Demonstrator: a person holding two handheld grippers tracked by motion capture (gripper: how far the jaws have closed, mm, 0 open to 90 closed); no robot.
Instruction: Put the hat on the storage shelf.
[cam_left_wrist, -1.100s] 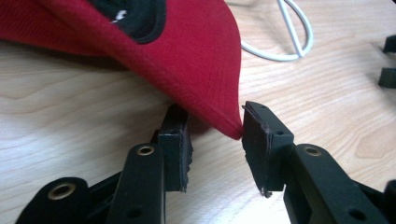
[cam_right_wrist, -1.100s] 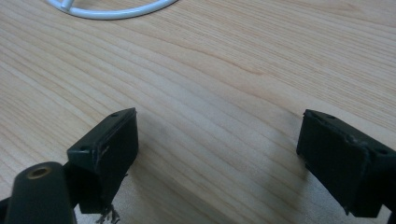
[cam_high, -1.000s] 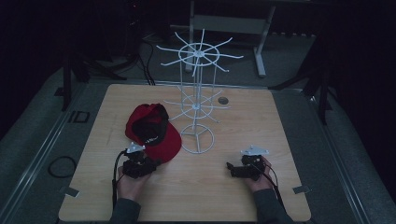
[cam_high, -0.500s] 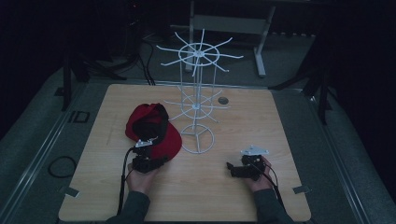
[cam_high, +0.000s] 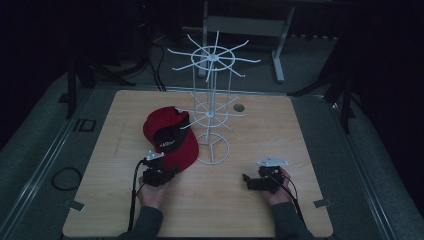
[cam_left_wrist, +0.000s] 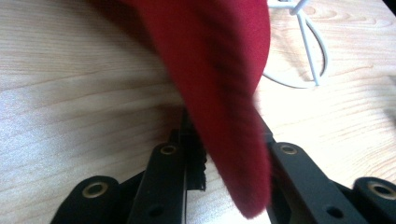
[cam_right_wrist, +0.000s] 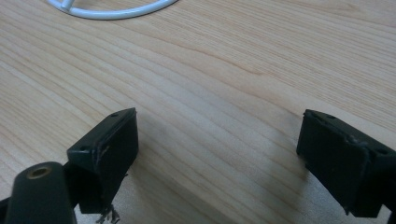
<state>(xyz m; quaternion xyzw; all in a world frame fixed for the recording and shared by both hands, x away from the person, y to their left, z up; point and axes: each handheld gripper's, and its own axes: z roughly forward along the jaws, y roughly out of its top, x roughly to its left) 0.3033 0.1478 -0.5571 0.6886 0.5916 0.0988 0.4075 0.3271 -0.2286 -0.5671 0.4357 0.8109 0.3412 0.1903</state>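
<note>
Left gripper (cam_high: 167, 174): jaws closed on brim edge of red cap (cam_high: 170, 137), which lies on the wooden table (cam_high: 310, 130), left of and touching the white wire rack (cam_high: 213, 117). Cap: probably light, soft crown, stiffer brim; brim likely the surest hold. Right gripper (cam_high: 248, 179): jaws wide apart, empty, resting low over bare table.

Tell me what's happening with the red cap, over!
Left gripper closing around cap brim. Right gripper open, empty. Rack close beside cap.
</note>
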